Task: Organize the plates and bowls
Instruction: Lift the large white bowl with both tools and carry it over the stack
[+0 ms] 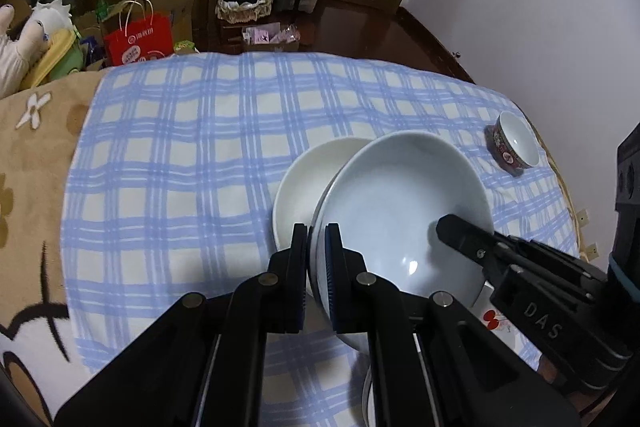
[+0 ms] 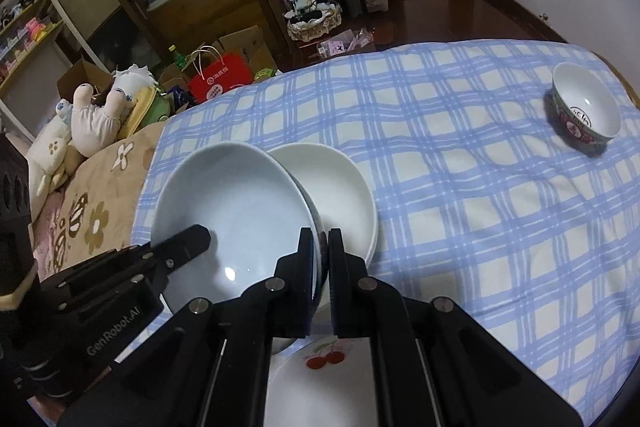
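Both grippers are shut on the rim of one large pale blue bowl (image 1: 404, 211), held tilted above the checked cloth. My left gripper (image 1: 318, 233) clamps its left rim. My right gripper (image 2: 320, 239) clamps its right rim; that same bowl shows in the right wrist view (image 2: 232, 211). A white shallow bowl (image 1: 308, 179) lies on the cloth just behind it, also in the right wrist view (image 2: 336, 195). A small red-patterned bowl (image 2: 586, 109) stands far right, also in the left wrist view (image 1: 514, 143). A cherry-printed plate (image 2: 316, 383) lies below the held bowl.
The blue-and-white checked cloth (image 1: 180, 155) covers a soft bed surface, with a beige flowered blanket (image 1: 36, 163) on its left. Plush toys (image 2: 96, 115), a red bag (image 2: 218, 77) and shelves stand beyond the far edge. A wall is at the right.
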The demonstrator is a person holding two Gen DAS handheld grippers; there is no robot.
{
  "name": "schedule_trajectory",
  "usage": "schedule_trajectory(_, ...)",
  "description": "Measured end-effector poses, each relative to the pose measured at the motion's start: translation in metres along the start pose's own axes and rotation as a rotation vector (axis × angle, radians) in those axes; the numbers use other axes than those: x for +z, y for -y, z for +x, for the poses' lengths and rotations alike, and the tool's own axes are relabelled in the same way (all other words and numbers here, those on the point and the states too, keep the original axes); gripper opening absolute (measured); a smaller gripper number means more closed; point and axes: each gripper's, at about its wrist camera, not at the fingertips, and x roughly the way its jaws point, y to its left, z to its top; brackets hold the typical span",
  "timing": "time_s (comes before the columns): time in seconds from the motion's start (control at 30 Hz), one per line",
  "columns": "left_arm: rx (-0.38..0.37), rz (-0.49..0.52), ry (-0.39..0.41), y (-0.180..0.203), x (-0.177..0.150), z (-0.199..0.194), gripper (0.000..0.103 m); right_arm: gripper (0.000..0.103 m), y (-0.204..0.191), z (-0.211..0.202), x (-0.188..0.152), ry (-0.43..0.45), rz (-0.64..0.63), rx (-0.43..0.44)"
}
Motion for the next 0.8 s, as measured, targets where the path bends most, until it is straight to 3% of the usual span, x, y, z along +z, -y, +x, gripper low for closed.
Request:
schedule_trajectory(0.13,0.031,0.006,-0.002,0.005,-0.004,0.011,0.009,0.008,-0.001,0.005,-0.001,0.015,-0.017,-0.032)
schedule_trajectory(0.4,0.056,0.005,0.006,0.003,-0.003,0.018,0.009,0.008,0.003,0.016,-0.008,0.049,0.02,-0.015)
schedule_trajectory(0.8,0.068,0.019,-0.025,-0.003,0.007,0.043,0.009,0.008,0.006,0.038,-0.007,0.02,-0.001,-0.017)
